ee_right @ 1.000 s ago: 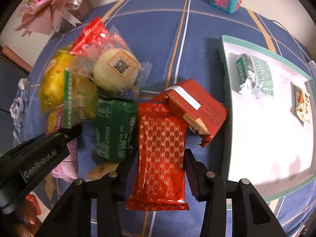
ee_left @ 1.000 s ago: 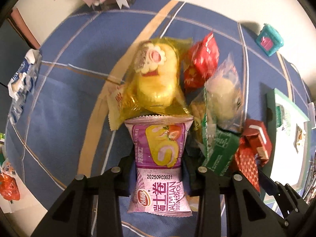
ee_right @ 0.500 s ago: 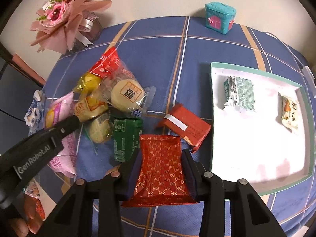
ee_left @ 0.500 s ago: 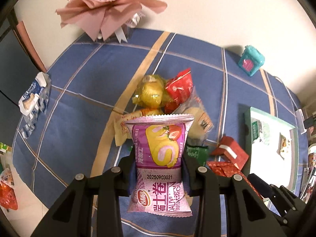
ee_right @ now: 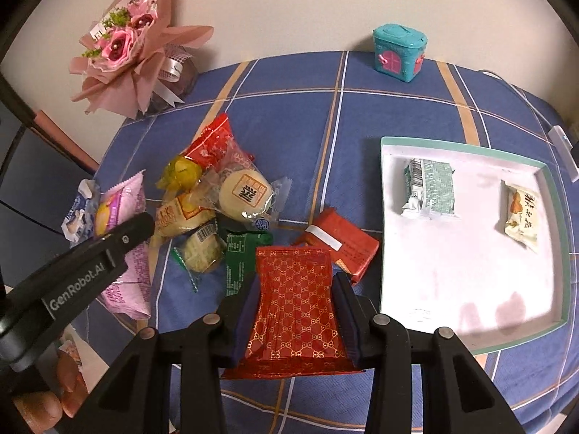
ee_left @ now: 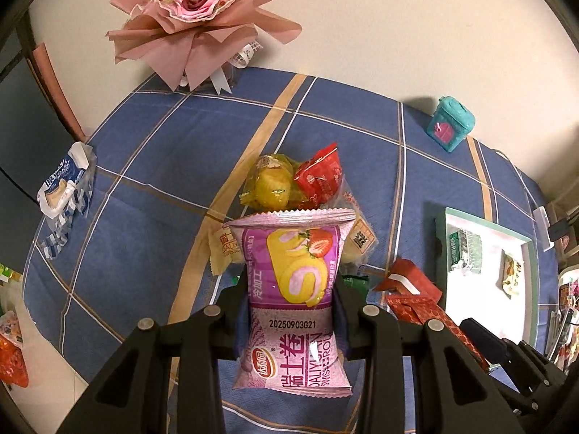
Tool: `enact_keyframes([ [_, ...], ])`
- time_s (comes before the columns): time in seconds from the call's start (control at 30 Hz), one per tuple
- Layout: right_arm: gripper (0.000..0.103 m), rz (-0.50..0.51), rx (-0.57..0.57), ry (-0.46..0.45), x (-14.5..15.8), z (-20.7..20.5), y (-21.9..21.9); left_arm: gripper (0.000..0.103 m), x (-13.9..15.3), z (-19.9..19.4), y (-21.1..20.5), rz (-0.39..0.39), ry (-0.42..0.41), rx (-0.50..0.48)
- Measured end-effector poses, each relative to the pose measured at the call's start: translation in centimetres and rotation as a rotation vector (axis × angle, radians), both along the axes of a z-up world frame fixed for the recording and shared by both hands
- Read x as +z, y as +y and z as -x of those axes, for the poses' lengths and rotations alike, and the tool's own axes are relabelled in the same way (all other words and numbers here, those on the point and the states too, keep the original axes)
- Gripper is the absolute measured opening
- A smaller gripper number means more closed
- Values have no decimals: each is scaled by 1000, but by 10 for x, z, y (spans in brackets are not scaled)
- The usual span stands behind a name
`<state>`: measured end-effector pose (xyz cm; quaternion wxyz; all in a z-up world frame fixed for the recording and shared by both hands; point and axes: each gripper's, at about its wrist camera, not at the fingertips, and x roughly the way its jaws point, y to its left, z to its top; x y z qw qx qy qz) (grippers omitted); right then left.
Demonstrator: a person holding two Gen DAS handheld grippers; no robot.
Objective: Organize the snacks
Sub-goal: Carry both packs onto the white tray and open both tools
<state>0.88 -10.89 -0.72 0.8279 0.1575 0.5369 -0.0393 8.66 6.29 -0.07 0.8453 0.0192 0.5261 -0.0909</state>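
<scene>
My left gripper [ee_left: 291, 289] is shut on a pink Swiss-roll packet [ee_left: 295, 289] and holds it above the snack pile [ee_left: 289, 188]; it also shows in the right wrist view [ee_right: 119, 213]. My right gripper [ee_right: 295, 289] is shut on a red gold-patterned packet [ee_right: 295, 300], held above the blue cloth left of the white tray [ee_right: 470, 289]. The tray holds a green packet [ee_right: 430, 186] and a cream packet [ee_right: 521, 217]. The pile [ee_right: 224, 202] holds yellow, red, green and clear-wrapped snacks, with a red box [ee_right: 343, 246] beside it.
A pink bouquet [ee_left: 199, 18] stands at the table's back left. A teal toy box [ee_right: 398, 52] sits at the back. A blue-white packet [ee_left: 65, 188] lies at the left table edge. The wall runs behind the table.
Both grippers have risen and pulled back from the pile with their packets in them; the pile and the tray look smaller and farther away.
</scene>
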Motion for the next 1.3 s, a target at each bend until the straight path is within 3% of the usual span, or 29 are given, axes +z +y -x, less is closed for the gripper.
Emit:
enact_keyframes([
  [0.3,44,-11,-78,-20,-2,-2,-20,39,7,6,-19,-9,-14,-39],
  [0.5,44,-3,-201,-25,0,13,-67,39,12,17,-51,-21,-26,-97],
  [0.73,44,20,-380,-11,-2,44,-136,39,12,44,-112,-32,-33,-244],
  [1.0,44,28,-519,13,-7,80,-200,39,-1,74,-182,-44,-10,-408],
  [1.3,44,26,-587,28,-18,100,-236,39,-26,85,-219,-34,59,-467],
])
